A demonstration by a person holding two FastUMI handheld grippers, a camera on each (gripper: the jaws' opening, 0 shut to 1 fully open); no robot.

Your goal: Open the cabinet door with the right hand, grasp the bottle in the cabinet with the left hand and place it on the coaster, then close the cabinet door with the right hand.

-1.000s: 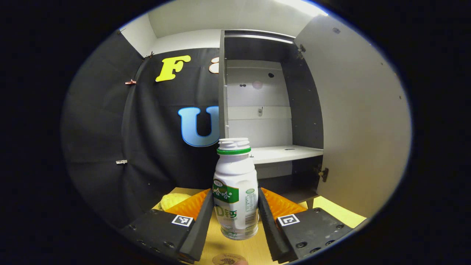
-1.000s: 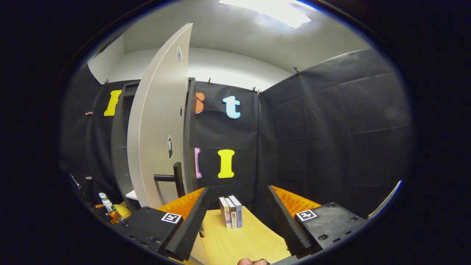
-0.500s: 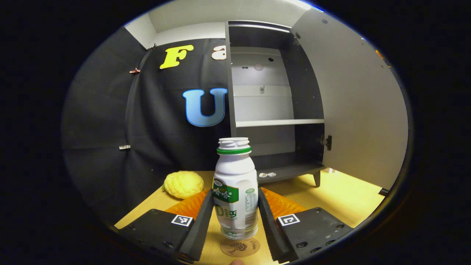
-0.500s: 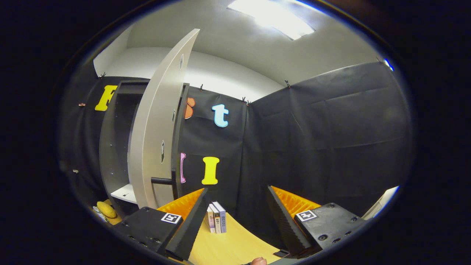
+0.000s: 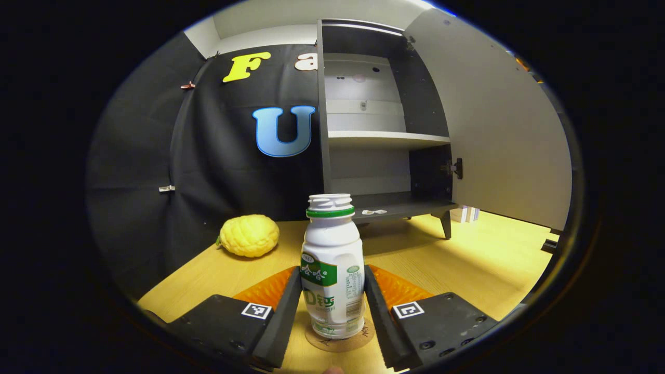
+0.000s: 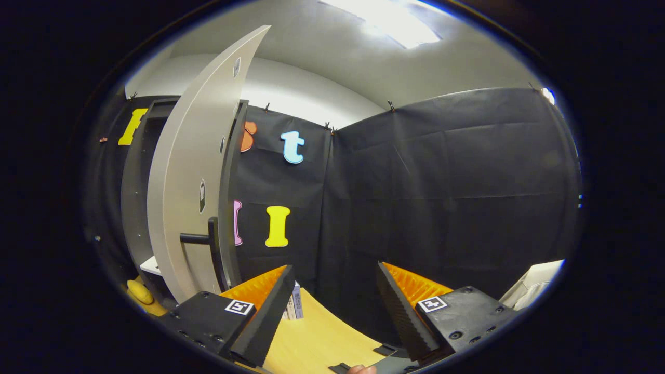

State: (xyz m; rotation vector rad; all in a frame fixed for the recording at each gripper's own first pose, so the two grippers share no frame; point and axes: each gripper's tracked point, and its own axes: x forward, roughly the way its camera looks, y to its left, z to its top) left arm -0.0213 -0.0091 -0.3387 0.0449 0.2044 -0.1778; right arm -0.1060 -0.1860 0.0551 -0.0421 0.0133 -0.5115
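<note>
The left gripper [image 5: 333, 306] is clamping its fingers on the white drink bottle [image 5: 332, 270], which is standing on the round coaster [image 5: 340, 340] on the near tabletop [image 5: 483, 265]. Releasing unevenly could be tipping the tall bottle. Its green label is showing unreadable lettering. The right gripper [image 6: 332, 301] is hovering, fingers apart, near the open cabinet door [image 6: 195, 171].

Bottle [image 5: 332, 270] — green-and-white label, its print not legible. Books [image 6: 294, 307] — spine lettering too small to read. Square black-and-white markers stood on both grippers' bodies — no text.
</note>
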